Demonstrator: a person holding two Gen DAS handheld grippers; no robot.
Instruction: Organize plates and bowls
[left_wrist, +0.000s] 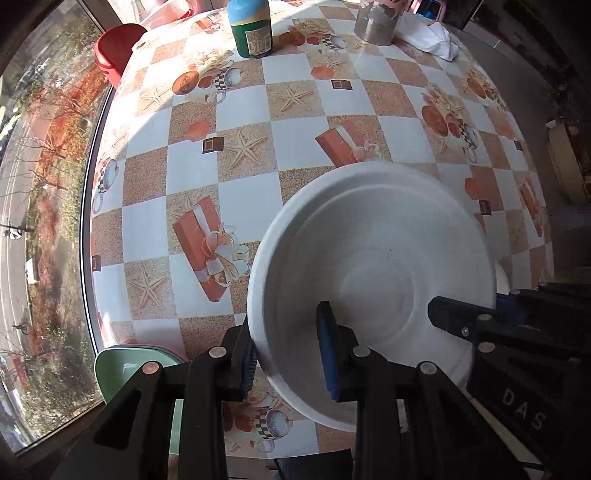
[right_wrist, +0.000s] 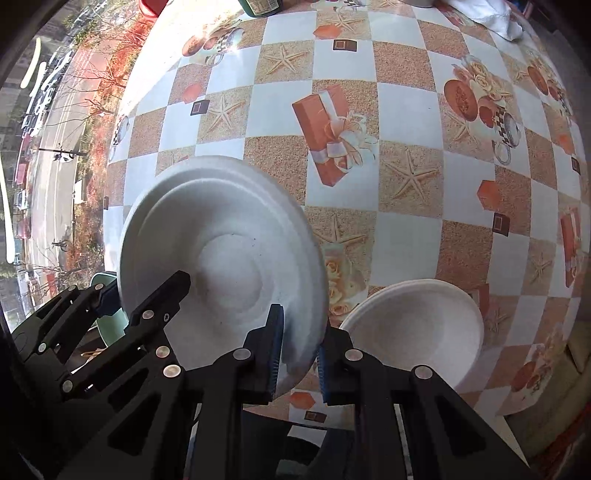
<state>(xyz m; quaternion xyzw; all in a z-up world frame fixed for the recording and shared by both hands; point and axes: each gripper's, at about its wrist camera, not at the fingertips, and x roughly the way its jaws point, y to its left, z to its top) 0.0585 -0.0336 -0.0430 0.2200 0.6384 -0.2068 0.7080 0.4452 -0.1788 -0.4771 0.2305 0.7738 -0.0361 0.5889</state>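
Carrying the white plate two-handed above the checkered tablecloth, one gripper on each side of the rim.

Doing this step well, my read:
- keep both hands rising and travelling together; any mismatch twists a thin rim pinched from two sides
- keep the plate near level; in the right wrist view it looks tilted, far edge higher
- likely destination is the white bowl sitting on the table just right of the right gripper's fingers, or the green dish just left of the left gripper's fingers. Can't tell which.
- centre it over the target before lowering, release both sides at the same time

Fingers:
- left gripper: jaws nearly together, clamped on the plate's near-left rim. One blue pad sits inside the plate, the other outside under the rim.
- right gripper: jaws nearly together, clamped on the opposite rim, one pad inside and one outside. In the left view its finger reaches in over the plate from the right.

Beyond the fingers, well apart: green bottle, metal can, white cloth. Not in the path.
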